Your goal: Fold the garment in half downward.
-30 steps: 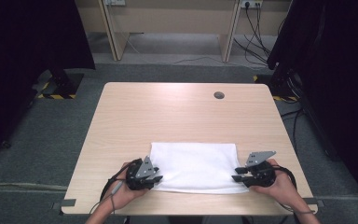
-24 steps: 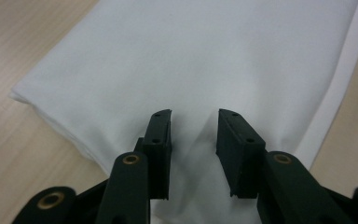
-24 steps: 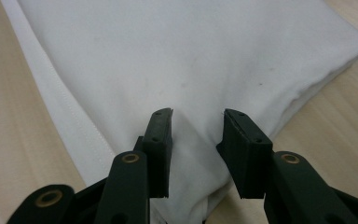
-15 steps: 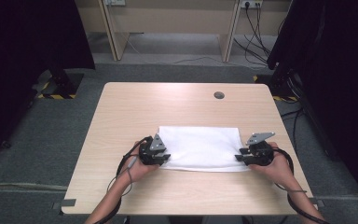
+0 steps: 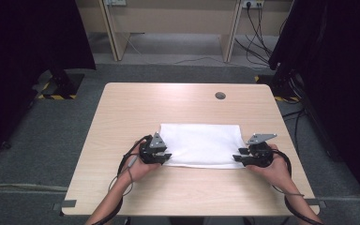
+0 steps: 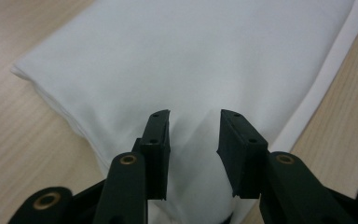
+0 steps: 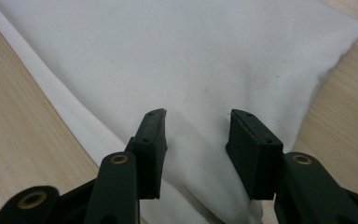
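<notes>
cloth: white folded towel [image 5: 200,145], flat on the table [image 5: 122,112], in the near half, roughly centred left-to-right; long sides run parallel to the table's near edge.
cloth layers: several. In the left gripper view [image 6: 205,60] stacked folds show at its left end, and a lower layer sticks out as a thin strip along one long edge. The same strip shows in the right gripper view [image 7: 191,56].
left gripper: [image 5: 163,157] at the towel's near-left corner, held in the person's left hand [image 5: 140,166], pointing inward over the cloth.
left jaws: partly open, clear gap between the pads. Towel corner lies in the gap [image 6: 194,140], the cloth slightly ridged there. Pads aren't pressing on it, so no grip.
right gripper: [image 5: 238,157] at the towel's near-right corner, in the right hand [image 5: 274,168], pointing inward towards the left gripper.
right jaws: partly open, have just been opening. Towel corner sits between the pads [image 7: 196,144], loose, not pinched.
grey plates: three-cornered plate on top of each gripper, seen in the high view.
table hole: round dark grommet [image 5: 220,95] near the far edge, right of centre, well apart from the towel.
cables: one trails from each gripper back along the forearm towards the near edge.
</notes>
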### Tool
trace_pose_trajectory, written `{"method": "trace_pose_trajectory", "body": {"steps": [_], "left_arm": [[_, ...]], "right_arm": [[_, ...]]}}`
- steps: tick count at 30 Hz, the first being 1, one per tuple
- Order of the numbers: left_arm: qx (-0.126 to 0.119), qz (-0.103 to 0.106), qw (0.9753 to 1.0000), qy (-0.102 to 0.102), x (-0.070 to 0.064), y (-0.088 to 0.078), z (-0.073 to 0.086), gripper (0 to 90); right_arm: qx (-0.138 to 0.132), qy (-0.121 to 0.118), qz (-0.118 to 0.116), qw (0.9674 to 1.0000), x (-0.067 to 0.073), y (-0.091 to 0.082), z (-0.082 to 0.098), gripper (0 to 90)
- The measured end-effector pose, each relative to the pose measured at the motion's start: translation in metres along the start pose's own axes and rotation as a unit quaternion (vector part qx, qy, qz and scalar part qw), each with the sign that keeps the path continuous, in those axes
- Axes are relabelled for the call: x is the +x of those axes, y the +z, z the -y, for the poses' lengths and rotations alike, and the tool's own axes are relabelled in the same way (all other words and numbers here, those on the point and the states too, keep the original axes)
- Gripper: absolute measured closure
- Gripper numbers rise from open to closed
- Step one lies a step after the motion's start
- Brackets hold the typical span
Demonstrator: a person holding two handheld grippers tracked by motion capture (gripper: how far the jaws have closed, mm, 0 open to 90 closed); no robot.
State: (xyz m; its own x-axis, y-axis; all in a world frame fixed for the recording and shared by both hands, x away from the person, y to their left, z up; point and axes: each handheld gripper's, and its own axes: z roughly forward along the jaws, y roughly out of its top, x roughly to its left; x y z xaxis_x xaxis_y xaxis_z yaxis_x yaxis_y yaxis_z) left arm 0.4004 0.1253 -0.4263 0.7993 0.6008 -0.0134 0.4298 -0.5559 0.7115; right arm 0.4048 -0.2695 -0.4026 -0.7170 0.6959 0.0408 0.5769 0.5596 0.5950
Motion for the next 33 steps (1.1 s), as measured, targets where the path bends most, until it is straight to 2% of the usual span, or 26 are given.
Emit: {"method": "trace_pose_trajectory", "body": {"steps": [7, 12, 17, 21, 33], "left_arm": [[-0.005, -0.014, 0.9998, -0.015, 0.005, 0.005, -0.002, 64.9], [-0.006, -0.019, 0.9994, -0.027, 0.01, 0.01, -0.005, 65.4], [-0.007, -0.024, 0.9993, -0.028, 0.011, 0.009, -0.004, 63.2], [-0.012, -0.031, 0.9988, -0.037, 0.01, 0.009, -0.003, 60.4], [-0.012, -0.048, 0.998, -0.039, 0.008, 0.009, -0.004, 53.8]], "right_arm": [[0.005, -0.026, 0.029, 0.9992, 0.003, 0.003, -0.002, 57.0], [0.002, -0.009, 0.037, 0.9993, -0.004, 0.009, -0.007, 56.5], [0.0, 0.001, 0.034, 0.9994, -0.007, 0.01, -0.008, 54.8], [-0.003, 0.005, 0.034, 0.9994, -0.006, 0.009, -0.006, 51.6], [0.0, 0.021, 0.045, 0.9988, -0.005, 0.01, -0.008, 37.6]]}}
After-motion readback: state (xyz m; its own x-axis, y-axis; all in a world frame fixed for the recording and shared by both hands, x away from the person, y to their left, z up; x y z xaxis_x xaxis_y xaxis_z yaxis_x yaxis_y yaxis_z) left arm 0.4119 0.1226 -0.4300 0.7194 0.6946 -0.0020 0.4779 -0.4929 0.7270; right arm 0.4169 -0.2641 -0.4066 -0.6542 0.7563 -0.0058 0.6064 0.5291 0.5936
